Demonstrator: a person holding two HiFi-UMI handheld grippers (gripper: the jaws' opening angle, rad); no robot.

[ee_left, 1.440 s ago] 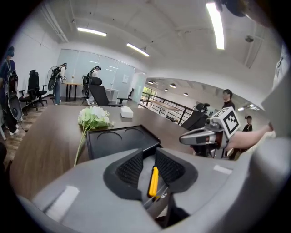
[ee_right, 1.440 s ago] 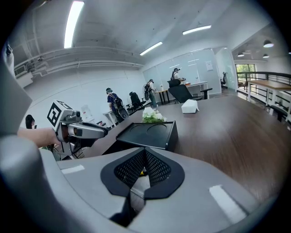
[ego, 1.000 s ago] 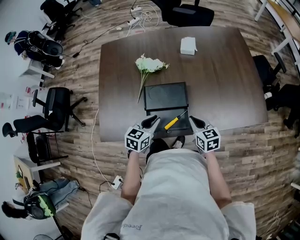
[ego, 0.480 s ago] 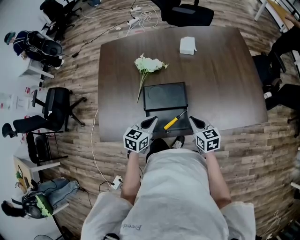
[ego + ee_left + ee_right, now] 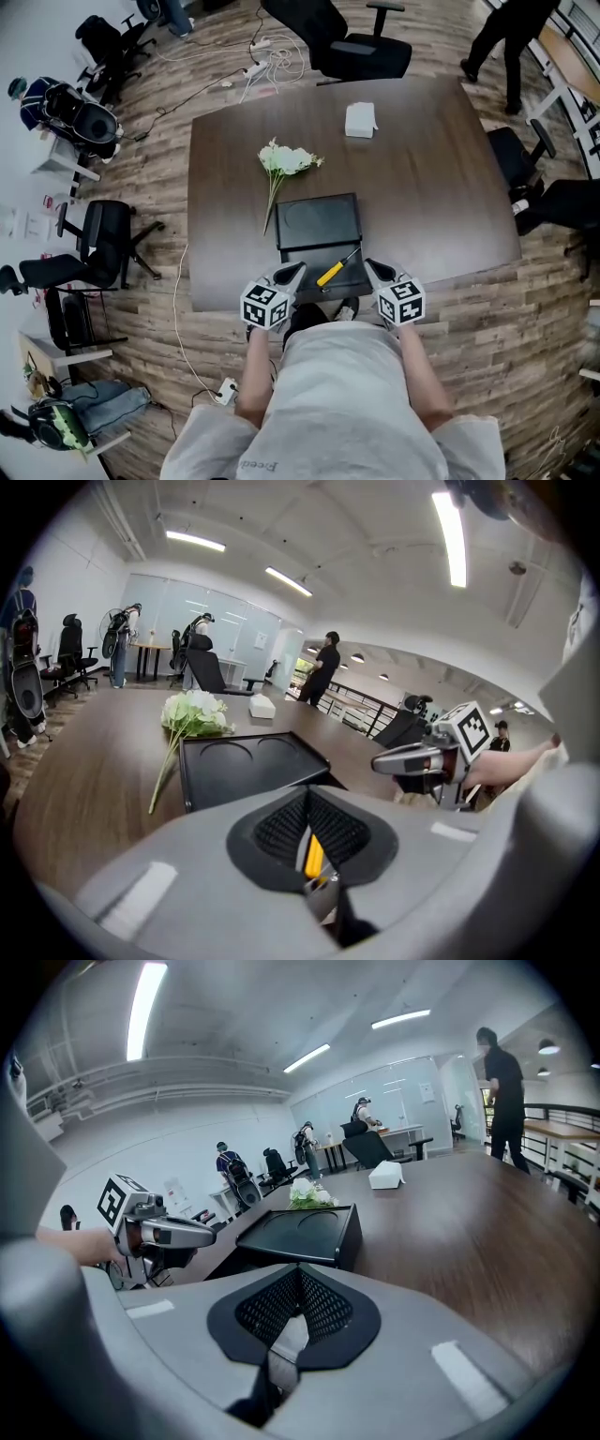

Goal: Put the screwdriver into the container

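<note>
Yellow-handled screwdriver (image 5: 333, 269) lies diagonally just beside the black container (image 5: 317, 221).

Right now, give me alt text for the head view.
Seen from above, a screwdriver lies near a dark table's front edge, between a person's left gripper and right gripper, just before an empty black container. Flowers and a white box sit beyond.

Table (image 5: 422, 187) dark matt wood; container (image 5: 319, 225) matt black plastic; floor (image 5: 525, 309) rough wood planks.

Left claw (image 5: 299, 268), right claw (image 5: 368, 264), both closed
</note>
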